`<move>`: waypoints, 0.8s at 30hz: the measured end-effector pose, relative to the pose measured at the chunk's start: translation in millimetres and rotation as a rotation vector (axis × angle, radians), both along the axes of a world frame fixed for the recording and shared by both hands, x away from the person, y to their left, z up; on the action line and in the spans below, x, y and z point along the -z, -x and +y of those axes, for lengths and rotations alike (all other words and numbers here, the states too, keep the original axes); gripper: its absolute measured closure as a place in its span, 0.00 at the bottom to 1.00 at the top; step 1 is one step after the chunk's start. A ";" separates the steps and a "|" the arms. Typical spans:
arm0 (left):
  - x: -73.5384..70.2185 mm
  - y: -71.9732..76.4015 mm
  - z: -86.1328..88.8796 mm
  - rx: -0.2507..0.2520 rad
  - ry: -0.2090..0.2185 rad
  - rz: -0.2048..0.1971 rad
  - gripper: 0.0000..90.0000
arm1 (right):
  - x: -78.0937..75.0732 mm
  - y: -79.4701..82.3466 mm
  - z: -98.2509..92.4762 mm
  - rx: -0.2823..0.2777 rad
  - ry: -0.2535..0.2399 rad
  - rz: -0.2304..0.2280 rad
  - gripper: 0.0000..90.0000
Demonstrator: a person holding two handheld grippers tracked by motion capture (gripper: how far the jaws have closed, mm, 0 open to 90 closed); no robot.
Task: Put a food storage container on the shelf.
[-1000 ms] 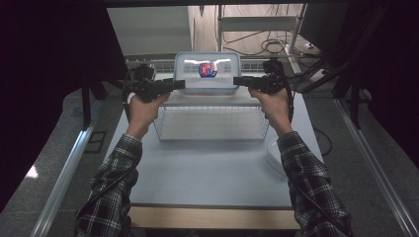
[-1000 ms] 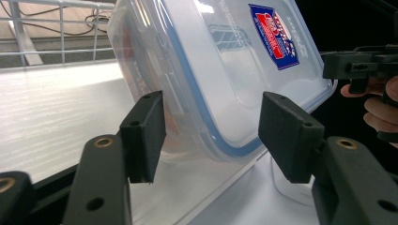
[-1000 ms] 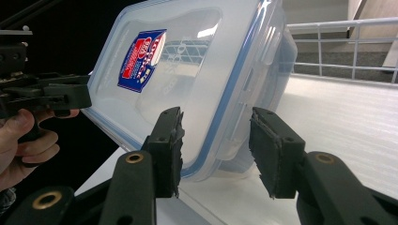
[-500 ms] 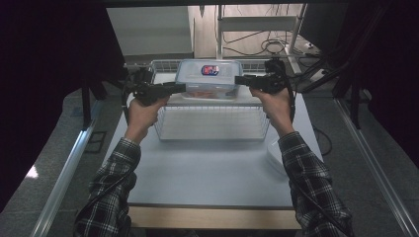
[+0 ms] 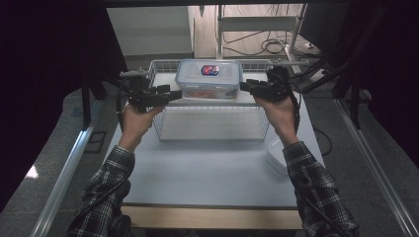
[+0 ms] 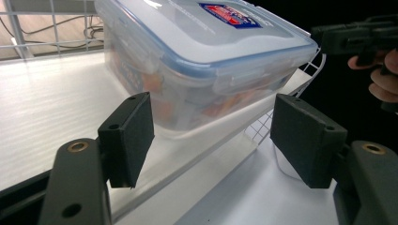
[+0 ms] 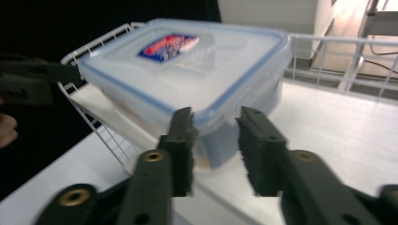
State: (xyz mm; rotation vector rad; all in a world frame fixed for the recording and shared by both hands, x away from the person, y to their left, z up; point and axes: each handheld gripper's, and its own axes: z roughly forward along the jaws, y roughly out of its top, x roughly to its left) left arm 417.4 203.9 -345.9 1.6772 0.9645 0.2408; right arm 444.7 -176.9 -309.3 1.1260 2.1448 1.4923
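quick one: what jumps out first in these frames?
A clear lidded food container with a blue seal and a red-and-blue label sits on the top shelf of a white wire rack, mid-table. The left gripper and right gripper flank its two ends; the left's jaws stand open and clear of it, and have just been opening.

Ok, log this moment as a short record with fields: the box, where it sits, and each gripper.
item: clear lidded food container, blue seal, red and blue label
location: on the shelf of a white wire rack, at the table's far side
left gripper: jaws apart, have just been opening, clear of the container's corner
right gripper: jaws have just been closing around the container's side latch; contact unclear
also there: white lid at table's right edge
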 end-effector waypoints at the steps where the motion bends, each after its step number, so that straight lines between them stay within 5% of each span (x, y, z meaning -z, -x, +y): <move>1: 0.7 1.5 0.4 -0.002 0.000 -0.002 0.34 | 0.0 0.0 0.0 0.000 0.000 0.000 0.76; 6: 2.7 9.9 1.1 -0.013 -0.015 -0.025 0.34 | 14.6 10.5 8.4 -0.068 0.000 0.031 0.91; 18: 7.2 20.2 -2.0 -0.006 -0.054 -0.052 0.32 | 20.9 -2.2 14.6 -0.034 0.006 0.031 0.93; 24: 12.7 29.0 -4.5 0.002 -0.082 -0.068 0.28 | 23.9 5.6 13.2 -0.050 0.015 0.017 0.86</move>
